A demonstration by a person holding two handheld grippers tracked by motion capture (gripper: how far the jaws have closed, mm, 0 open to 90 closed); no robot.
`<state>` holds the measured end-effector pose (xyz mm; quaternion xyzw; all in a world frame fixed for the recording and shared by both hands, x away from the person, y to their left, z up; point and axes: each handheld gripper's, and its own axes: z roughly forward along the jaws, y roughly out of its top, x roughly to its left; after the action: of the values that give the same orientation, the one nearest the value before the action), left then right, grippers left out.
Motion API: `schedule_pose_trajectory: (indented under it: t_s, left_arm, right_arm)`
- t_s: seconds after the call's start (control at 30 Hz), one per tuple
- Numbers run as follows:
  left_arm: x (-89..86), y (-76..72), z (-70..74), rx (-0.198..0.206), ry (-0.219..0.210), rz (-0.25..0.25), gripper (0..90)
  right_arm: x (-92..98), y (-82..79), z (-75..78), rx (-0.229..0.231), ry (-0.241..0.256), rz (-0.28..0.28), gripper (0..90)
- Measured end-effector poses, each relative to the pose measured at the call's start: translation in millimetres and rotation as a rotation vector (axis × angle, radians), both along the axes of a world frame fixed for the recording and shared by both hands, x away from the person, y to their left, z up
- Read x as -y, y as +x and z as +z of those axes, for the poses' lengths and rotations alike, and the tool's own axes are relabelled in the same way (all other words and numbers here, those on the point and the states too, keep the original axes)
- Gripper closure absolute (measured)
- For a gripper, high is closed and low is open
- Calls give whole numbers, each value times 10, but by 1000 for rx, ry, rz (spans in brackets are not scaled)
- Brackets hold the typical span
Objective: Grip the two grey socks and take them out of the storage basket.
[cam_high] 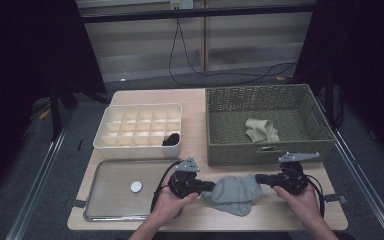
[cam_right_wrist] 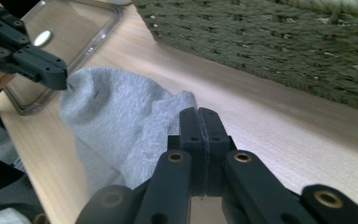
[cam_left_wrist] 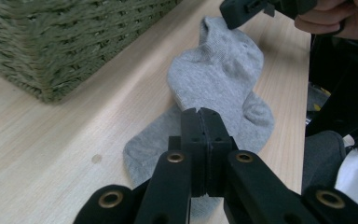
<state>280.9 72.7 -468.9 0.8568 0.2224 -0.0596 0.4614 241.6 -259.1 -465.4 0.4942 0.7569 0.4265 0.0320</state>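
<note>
A grey sock [cam_high: 232,192] lies stretched on the wooden table near its front edge, between my two grippers. My left gripper [cam_high: 211,186] is shut on the sock's left end; in the left gripper view the closed jaws [cam_left_wrist: 200,112] sit over the grey sock [cam_left_wrist: 214,70]. My right gripper [cam_high: 258,177] is shut on the right end, its tips [cam_right_wrist: 198,112] meeting at the fabric's corner [cam_right_wrist: 116,112]. Each gripper view shows the other gripper at the sock's far end: the right gripper [cam_left_wrist: 228,14] and the left gripper [cam_right_wrist: 60,79].
A green wicker basket [cam_high: 260,150] stands just behind the sock, with a beige sock [cam_high: 261,130] inside. A white divided organizer [cam_high: 140,106] at the back left holds a dark item [cam_high: 171,139]. A clear tray [cam_high: 110,200] with a white disc [cam_high: 136,187] lies front left.
</note>
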Motion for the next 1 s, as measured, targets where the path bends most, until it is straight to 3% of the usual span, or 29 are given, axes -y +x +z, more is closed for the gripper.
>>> schedule_pose_trajectory:
  t_s: [0.17, 0.47, 0.73, 1.0]
  left_arm:
    - [-68, 23, 50, 5, -7, 5, 900]
    - [-192, 42, 38, -3, 18, 38, 900]
    - [-214, 26, 30, -16, 35, 27, 900]
    - [-199, 72, -52, -47, 66, 24, 900]
  right_arm:
    - [-19, -60, 78, 14, 24, 2, 900]
    - [-119, -211, 117, 3, 75, 25, 900]
    - [-255, -375, 48, -29, 63, 45, 900]
    - [-220, -384, -87, -68, 38, 32, 900]
